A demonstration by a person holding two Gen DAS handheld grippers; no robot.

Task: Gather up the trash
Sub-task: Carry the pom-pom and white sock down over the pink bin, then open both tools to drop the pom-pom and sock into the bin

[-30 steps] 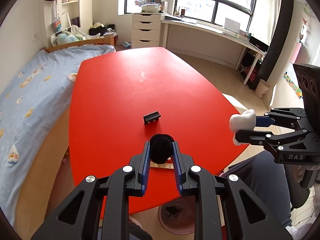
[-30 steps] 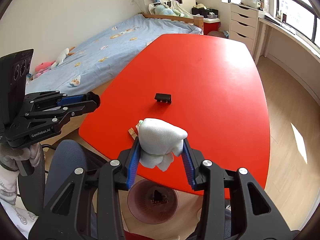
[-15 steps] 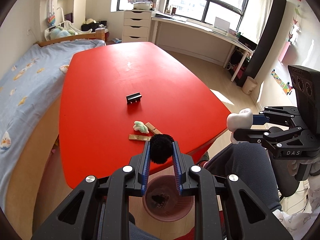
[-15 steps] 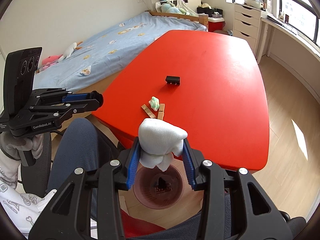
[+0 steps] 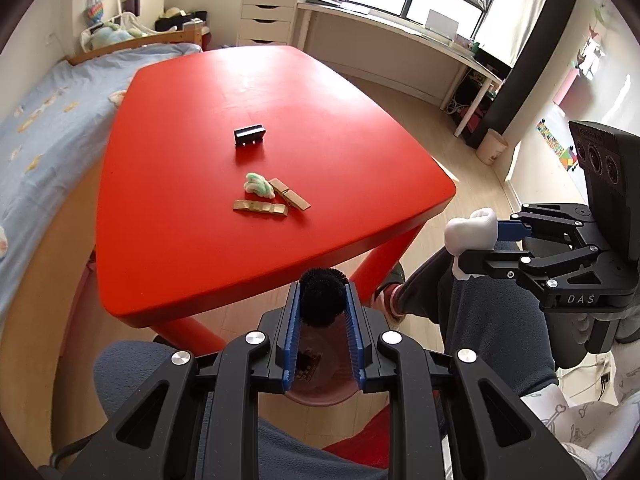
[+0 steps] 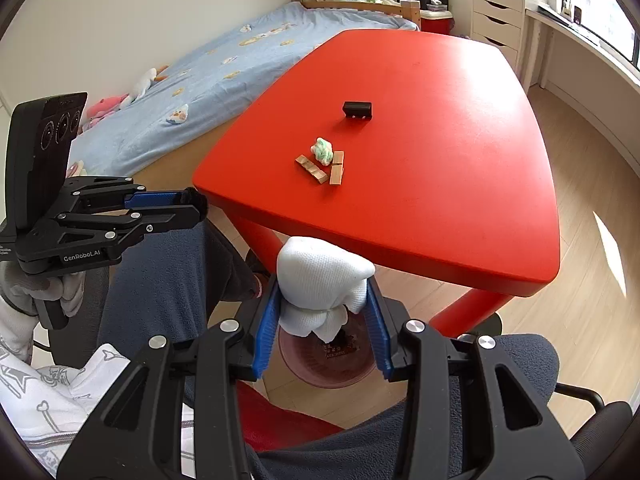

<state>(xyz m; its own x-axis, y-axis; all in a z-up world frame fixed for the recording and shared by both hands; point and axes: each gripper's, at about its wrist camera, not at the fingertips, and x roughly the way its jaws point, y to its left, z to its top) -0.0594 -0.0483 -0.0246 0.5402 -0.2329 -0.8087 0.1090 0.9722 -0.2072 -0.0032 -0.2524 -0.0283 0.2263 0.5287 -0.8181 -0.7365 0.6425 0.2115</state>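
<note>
Over the pink bin below the red table, both loads not yet dropped.
My right gripper pinches a white wad, left gripper a black pompom; on the table four bits left: black clip, two wooden pegs, green fluff.

I see a red tabletop carrying a small black block toward the middle, and nearer my edge a green-and-white crumpled wad touching two wooden clothespins. On the wood floor below stands a pinkish bin.
</note>
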